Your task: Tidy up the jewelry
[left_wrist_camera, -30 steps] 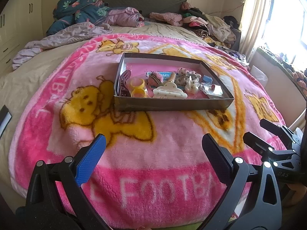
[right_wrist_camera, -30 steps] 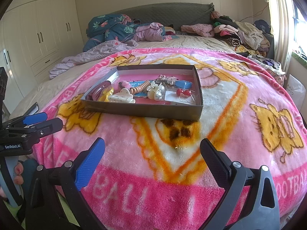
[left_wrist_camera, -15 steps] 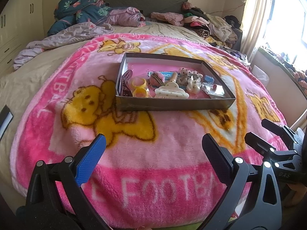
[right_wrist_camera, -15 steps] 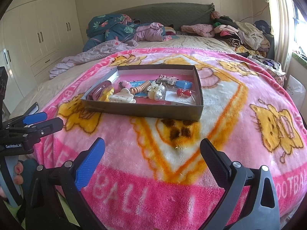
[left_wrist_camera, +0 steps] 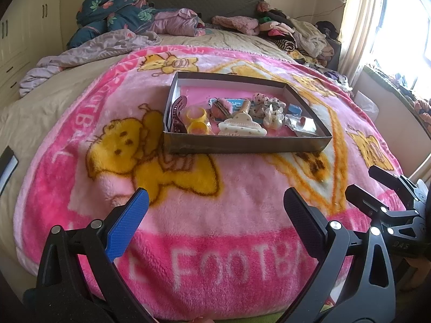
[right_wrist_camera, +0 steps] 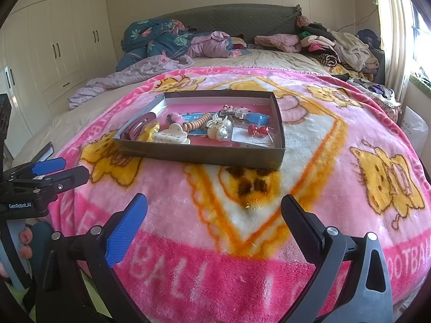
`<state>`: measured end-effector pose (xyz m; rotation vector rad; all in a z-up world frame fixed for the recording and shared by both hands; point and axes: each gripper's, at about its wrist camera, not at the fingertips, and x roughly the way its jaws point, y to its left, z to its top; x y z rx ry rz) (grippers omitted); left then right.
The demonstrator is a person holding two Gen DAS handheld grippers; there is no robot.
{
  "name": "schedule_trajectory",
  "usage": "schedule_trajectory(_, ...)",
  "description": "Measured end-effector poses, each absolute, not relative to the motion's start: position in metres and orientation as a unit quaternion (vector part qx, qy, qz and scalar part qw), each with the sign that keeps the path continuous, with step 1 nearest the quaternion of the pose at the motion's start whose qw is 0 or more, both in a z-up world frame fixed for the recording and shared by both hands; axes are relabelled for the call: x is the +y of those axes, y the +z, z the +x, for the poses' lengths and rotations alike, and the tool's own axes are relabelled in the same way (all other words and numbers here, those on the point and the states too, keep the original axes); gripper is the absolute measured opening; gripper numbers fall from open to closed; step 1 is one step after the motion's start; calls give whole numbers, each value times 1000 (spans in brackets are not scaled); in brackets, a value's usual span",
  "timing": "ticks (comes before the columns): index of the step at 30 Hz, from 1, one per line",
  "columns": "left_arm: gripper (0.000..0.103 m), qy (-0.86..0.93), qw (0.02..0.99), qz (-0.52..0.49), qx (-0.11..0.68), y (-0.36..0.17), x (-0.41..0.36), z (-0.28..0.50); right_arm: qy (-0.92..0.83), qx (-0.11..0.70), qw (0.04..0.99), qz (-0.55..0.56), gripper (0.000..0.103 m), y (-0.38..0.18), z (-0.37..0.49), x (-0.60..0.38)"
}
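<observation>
Both tools are low at the foot of the bed, and everything turns on the box (left_wrist_camera: 246, 145): it sits on the pink blanket (left_wrist_camera: 188, 207) well ahead of both sets of jaws, long axis running across the view, its near wall facing the person. All the jewelry and hair pieces in sight lie inside it. Just behind that near wall, the cream claw clip (left_wrist_camera: 242, 128) lies lengthwise along it, the yellow rings (left_wrist_camera: 197, 119) just left of it, the dark red clip (left_wrist_camera: 178, 114) against the left wall, the pearl cluster (right_wrist_camera: 220, 129) and red earrings (right_wrist_camera: 256, 129) toward the right end.

The left gripper (left_wrist_camera: 215, 210) is wide open, holding nothing, and faces the box's left half. The right gripper (right_wrist_camera: 214, 210) is equally spread and empty, looking at its right corner. Neither looks clearly nearer.

Pieces already in the box fit either a pile awaiting sorting or a finished gather; I can't tell which.
</observation>
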<state>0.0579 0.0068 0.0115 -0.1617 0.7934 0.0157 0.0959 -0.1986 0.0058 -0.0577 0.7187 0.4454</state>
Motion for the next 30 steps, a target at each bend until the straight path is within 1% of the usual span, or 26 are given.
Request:
schedule_trajectory(11,92,22,921,-82,381,7,12,57,214,349,912,-29,97,6,96,-198)
schedule_trajectory(21,92,49,912,-99,394,-2,28,69,201,352,914,-26,97,2,112,-205)
schedule_trajectory(25,92,84,898,-128,413,-16,67,89,160,353,922,-10,97,-4,147,-232)
schedule_trajectory(30,92,165,886,-143,410,-25,138,125,22,358,933,-17,97,-23,236,-302)
